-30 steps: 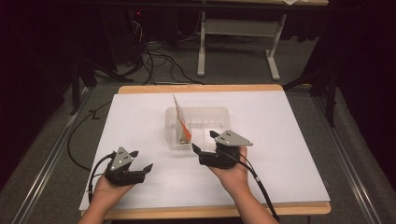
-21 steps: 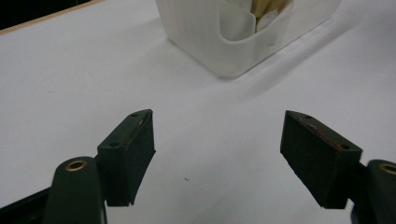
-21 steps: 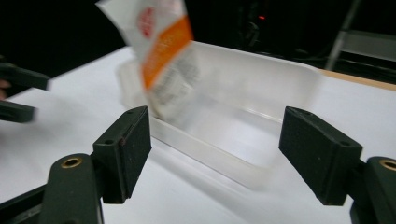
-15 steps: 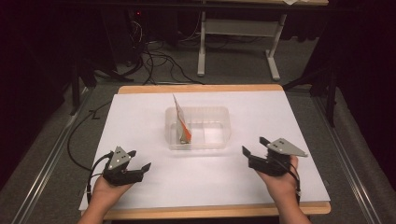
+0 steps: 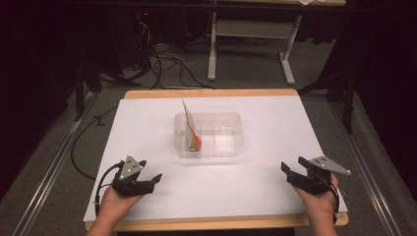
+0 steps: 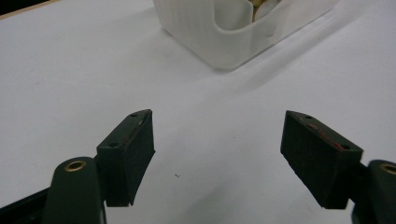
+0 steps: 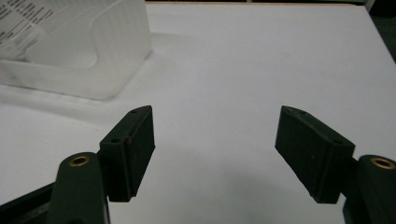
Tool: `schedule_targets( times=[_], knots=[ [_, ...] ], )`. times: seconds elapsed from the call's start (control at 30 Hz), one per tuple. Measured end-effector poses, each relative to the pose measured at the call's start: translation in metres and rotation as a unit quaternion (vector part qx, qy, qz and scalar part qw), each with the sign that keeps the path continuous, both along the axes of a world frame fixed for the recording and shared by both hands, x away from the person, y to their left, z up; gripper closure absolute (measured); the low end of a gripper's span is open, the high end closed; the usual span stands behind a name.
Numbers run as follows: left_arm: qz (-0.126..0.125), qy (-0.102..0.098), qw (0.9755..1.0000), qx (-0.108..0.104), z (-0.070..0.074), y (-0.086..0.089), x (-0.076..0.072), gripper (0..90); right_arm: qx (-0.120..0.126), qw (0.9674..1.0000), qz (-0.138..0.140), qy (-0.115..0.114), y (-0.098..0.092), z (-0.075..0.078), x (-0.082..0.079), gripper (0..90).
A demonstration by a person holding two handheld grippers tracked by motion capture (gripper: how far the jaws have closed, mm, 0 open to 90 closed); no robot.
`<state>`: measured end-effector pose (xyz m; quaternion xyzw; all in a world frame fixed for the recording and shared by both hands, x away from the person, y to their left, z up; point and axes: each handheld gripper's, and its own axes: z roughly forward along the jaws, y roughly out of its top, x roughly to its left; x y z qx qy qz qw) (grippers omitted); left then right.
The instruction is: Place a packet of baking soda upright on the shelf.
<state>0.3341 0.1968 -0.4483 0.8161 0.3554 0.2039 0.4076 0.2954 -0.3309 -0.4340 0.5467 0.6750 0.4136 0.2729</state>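
Now, in the high view, a clear plastic tub [image 5: 210, 135] is sitting in the middle of the white tabletop [image 5: 147, 128]. A flat packet [image 5: 191, 127] with an orange bottom is standing inside the tub, leaning on its left wall, so it is staying up and not falling flat. The left claw [image 5: 152, 179] is resting low near the front left of the tabletop, well apart from the tub. The right claw [image 5: 290, 169] is sitting near the front right edge, also well apart. Both hands are likely waiting out of the way.

Next, in the left gripper view, the left claw [image 6: 217, 156] is spread wide with nothing between its jaws. It is pointing at a rounded corner of the tub [image 6: 233, 37], which is lying ahead on the white sheet.

Last, in the right gripper view, the right claw [image 7: 215, 154] is spread wide too, holding nothing, though its jaws have just been closing a little. The tub [image 7: 93, 60] is showing at the upper left, with the packet's printed label [image 7: 23, 16] seen through its cloudy wall.
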Motion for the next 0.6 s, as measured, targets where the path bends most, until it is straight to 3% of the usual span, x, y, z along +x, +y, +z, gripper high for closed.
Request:
schedule_targets(
  times=[0.17,0.6],
  knots=[
    [0.002,0.003,1.0000,0.000,-0.0005,0.0006,0.0002,26.1,-0.011,0.9999,0.009,0.006,0.0057,-0.0012,0.0019,28.8],
    [0.007,0.003,0.9999,-0.007,0.0025,0.0050,0.0001,26.2,-0.013,0.9998,0.000,0.012,0.0071,-0.0020,0.0016,29.0]
  ],
)
